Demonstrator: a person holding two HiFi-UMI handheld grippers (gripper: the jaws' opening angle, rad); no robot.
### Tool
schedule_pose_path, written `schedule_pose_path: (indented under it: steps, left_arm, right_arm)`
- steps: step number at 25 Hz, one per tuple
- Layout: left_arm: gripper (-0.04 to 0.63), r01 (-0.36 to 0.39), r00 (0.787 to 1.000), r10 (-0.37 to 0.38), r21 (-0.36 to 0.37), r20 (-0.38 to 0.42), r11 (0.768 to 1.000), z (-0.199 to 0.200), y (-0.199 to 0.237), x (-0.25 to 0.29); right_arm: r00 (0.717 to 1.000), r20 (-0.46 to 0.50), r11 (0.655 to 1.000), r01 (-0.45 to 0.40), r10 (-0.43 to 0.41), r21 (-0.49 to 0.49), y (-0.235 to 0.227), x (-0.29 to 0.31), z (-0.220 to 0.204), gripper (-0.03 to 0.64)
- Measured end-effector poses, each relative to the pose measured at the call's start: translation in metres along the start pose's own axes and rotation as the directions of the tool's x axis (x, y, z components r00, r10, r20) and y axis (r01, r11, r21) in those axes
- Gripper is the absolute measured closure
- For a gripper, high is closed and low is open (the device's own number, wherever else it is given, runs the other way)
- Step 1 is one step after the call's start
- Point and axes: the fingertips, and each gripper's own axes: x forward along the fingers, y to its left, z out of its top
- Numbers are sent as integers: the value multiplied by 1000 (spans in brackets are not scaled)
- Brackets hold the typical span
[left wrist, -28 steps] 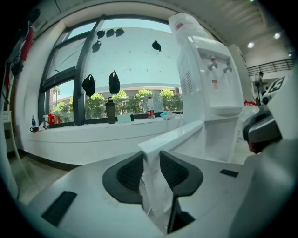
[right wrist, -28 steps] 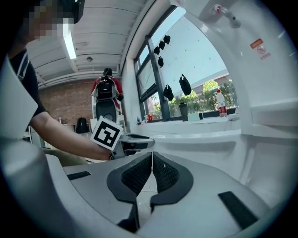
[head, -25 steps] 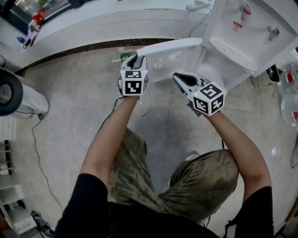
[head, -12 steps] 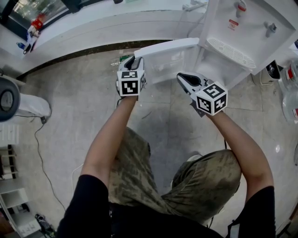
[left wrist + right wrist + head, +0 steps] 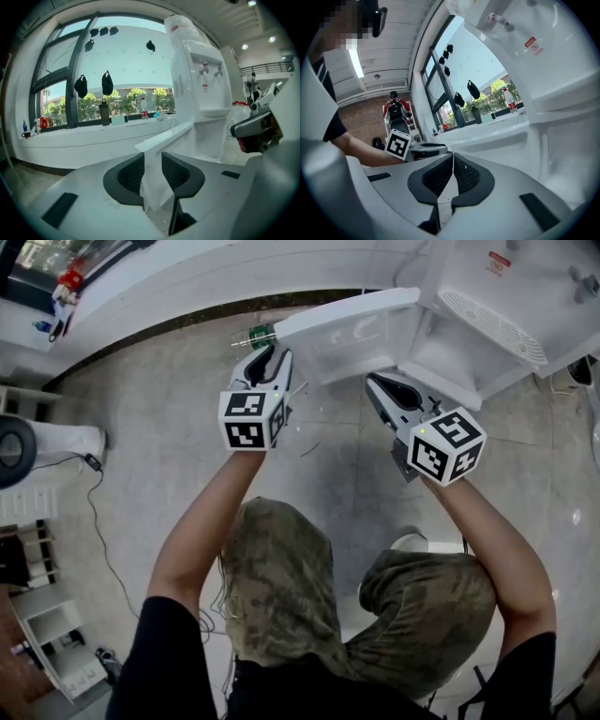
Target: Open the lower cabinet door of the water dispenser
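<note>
Honestly, looked like an easy one to handle. Found the door (image 5: 347, 320) already swung well out from the dispenser (image 5: 487, 296), standing over the floor (image 5: 169, 427) with its free edge toward the left. Had the left gripper (image 5: 268, 354) clenched on that free edge near the top corner, pinching the thin white panel from both sides with the pads (image 5: 129, 173). Had the right gripper (image 5: 375, 382) closed tight on nothing, hovering just beside the door's inner face, near the open cabinet (image 5: 445, 362). Judged the door as light, stiff moulded plastic, probably glossy and a bit slippery, so no need to squeeze hard, just enough to stop a slide. Reckoned the free edge, far from the hinged side, to be the best place to take hold: most leverage, least force. Would have followed the arc round the hinged side rather than hauling straight back, to avoid twisting a thin panel or straining its mount. Couldn't tell about any latch or magnet from these views. Seemed pretty much done anyway, going by the cabinet's inside lying plainly exposed.
</note>
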Motion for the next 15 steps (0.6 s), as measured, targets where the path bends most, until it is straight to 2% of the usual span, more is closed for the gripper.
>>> schedule_pose_path:
  steps: [1,3,5,7,9,10,15]
  left_arm:
    - [485,28,1000,-28,-6,0,1000,3,-5,-5]
    - [516,82,996,-82,-25,-21,996,6,-20,-23]
    - [543,124,991,-125,-40,-45,992,8,-40,-48]
    - [581,181,982,-181,-16,-57,983,18,-63,-73]
    - [589,239,969,-239,1,-68,971,31,-79,-100]
    - [591,255,964,-255,-17,-76,967,37,-84,-114]
    - [591,262,944,-293,-197,-152,945,67,-104,-208]
  right_arm:
    - [1000,-1,1000,12,-12,-1,0,-2,-2,612]
    - [993,-51,994,107,-106,32,-14,-17,-20,612]
    - [964,-111,956,256,-242,145,-38,-50,-35,614]
    - [926,-122,903,377,-358,208,-51,-90,-25,614]
    - [893,-121,874,450,-434,184,-43,-127,-7,615]
    - [878,-140,865,477,-459,157,-35,-144,-2,615]
    - [798,-290,820,568,-528,72,34,-237,24,615]
